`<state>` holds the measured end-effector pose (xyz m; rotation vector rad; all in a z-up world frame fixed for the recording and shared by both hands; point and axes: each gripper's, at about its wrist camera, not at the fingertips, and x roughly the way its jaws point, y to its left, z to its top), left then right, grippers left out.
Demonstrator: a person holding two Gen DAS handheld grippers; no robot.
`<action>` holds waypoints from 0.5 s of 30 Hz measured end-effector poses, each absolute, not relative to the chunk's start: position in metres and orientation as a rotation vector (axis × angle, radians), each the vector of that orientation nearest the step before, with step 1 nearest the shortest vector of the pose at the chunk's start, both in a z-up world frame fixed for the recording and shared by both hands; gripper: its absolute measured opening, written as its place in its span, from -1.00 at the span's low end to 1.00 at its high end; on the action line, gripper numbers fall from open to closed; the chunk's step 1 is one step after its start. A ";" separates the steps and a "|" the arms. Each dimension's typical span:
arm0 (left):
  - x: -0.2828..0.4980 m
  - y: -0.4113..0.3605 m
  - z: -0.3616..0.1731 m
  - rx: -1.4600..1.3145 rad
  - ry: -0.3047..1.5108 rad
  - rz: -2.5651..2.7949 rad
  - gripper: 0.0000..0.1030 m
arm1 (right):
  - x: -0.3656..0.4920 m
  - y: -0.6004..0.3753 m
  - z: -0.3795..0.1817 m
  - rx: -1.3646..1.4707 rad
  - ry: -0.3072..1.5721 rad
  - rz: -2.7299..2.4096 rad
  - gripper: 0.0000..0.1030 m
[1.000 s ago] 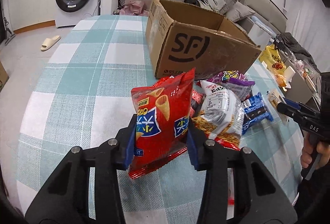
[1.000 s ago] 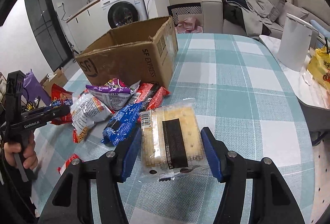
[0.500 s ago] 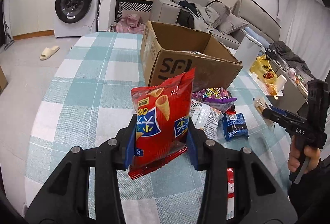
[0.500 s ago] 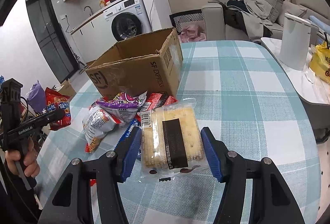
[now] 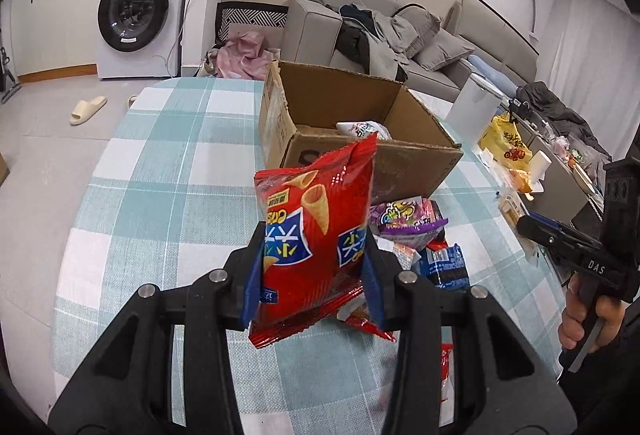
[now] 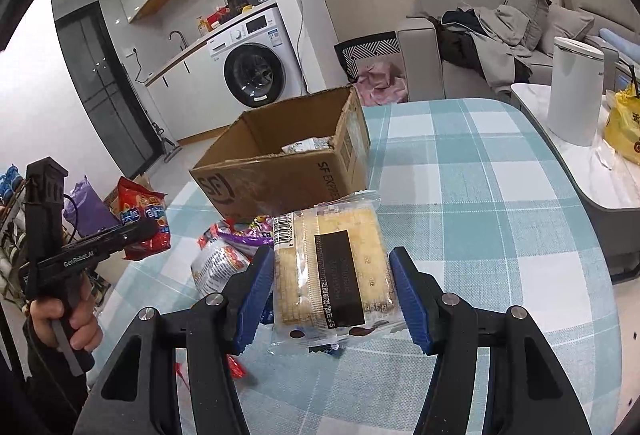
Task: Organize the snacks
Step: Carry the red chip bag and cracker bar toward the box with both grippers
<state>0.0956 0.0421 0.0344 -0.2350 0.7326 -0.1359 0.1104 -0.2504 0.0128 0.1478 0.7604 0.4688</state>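
Clamped between the blue pads of the left gripper, a red bag of cone snacks is held upright above the checked tablecloth, its sides pinched in by the narrowly set jaws. A clear pack of crackers is gripped flat in the right gripper, whose jaws stand wider, pressed against both long edges. Below and beyond both packs, a heap of loose snacks is seen lying on the cloth just in front of the open cardboard box. One pale packet is visible inside the box. Farther off, a washing machine and a grey sofa are seen
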 end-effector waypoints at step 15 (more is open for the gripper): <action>0.129 0.037 0.060 -0.226 0.694 -0.157 -0.25 | 0.130 -0.235 0.034 0.188 0.710 0.483 0.17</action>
